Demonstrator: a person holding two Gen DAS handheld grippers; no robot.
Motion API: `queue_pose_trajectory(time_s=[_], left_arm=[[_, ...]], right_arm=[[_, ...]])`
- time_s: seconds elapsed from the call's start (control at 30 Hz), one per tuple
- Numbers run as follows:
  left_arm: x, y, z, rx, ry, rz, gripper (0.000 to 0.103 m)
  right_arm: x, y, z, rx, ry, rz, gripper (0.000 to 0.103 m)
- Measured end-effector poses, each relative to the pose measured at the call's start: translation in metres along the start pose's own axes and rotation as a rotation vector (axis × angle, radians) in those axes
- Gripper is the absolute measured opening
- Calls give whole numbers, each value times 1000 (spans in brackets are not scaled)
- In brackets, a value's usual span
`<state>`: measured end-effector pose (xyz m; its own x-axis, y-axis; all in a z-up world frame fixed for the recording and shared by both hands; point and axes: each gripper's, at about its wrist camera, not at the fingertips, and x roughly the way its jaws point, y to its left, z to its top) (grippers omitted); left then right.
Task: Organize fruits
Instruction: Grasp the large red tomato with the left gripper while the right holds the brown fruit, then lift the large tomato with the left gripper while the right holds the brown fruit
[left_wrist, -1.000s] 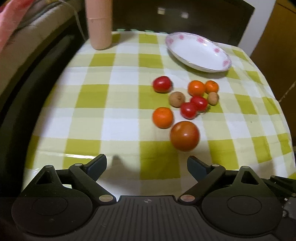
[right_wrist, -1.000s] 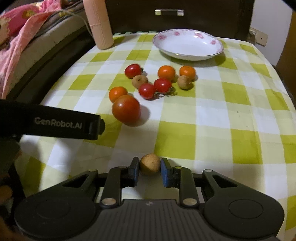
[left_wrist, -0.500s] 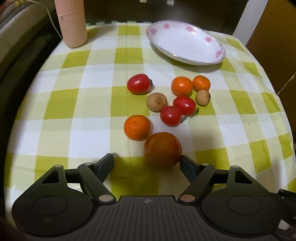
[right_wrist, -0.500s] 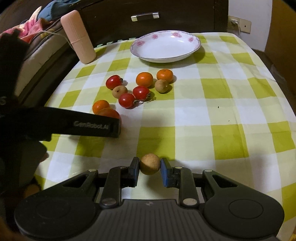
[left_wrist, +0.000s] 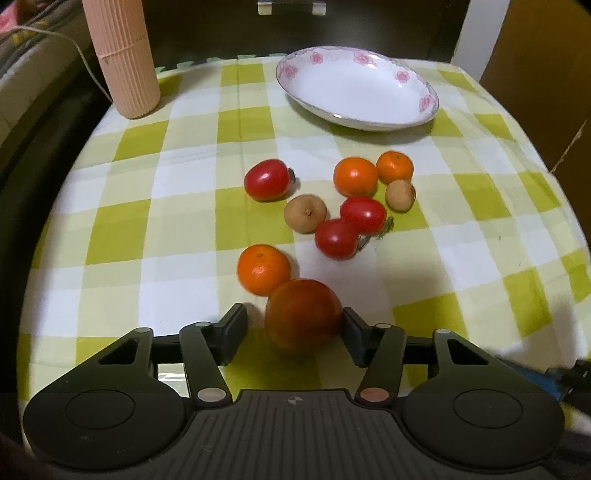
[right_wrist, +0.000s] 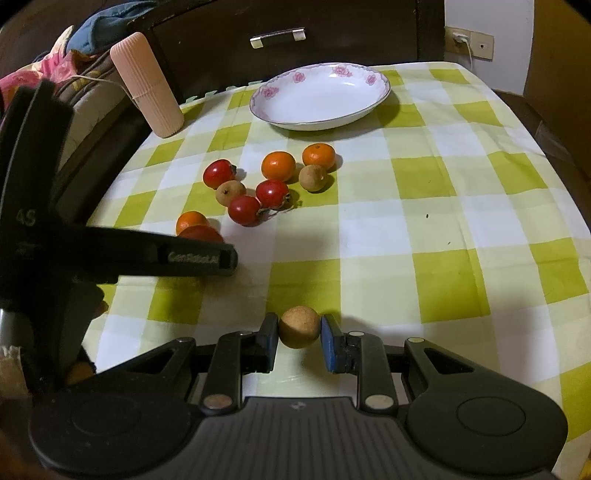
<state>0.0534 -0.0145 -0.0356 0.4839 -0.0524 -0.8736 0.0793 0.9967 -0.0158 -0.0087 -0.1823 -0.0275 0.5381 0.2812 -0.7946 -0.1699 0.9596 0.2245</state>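
Big tomato now btwn left fingers (half-hidden from right cam).

A plate sits at the far side of the table, with a ribbed cylinder to its left. A cluster of fruit lies before the plate. Nearer, a large tomato touches a tangerine behind it, between the left gripper fingers.
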Motion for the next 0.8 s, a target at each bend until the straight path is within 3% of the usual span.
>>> queue_pose_trajectory(time_s=[0.37,0.47,0.57,0.7,0.8], left_arm=[[-5,0,-11,47,-10,12,61],[-5,1,-17,57,-12,41,74],[-6,7,-20,34,-13,33,76],[-10,8,-24,28,-12,40,68],[-15,6,-28,28,2,30,55]], right_arm=[[-3,3,0,-18,-8,0,24],[-2,4,1,-20,-3,-2,24],[0,4,2,-24,2,-7,24],[-1,5,1,-30,4,-8,24],[-4,4,0,-27,-2,-11,24]])
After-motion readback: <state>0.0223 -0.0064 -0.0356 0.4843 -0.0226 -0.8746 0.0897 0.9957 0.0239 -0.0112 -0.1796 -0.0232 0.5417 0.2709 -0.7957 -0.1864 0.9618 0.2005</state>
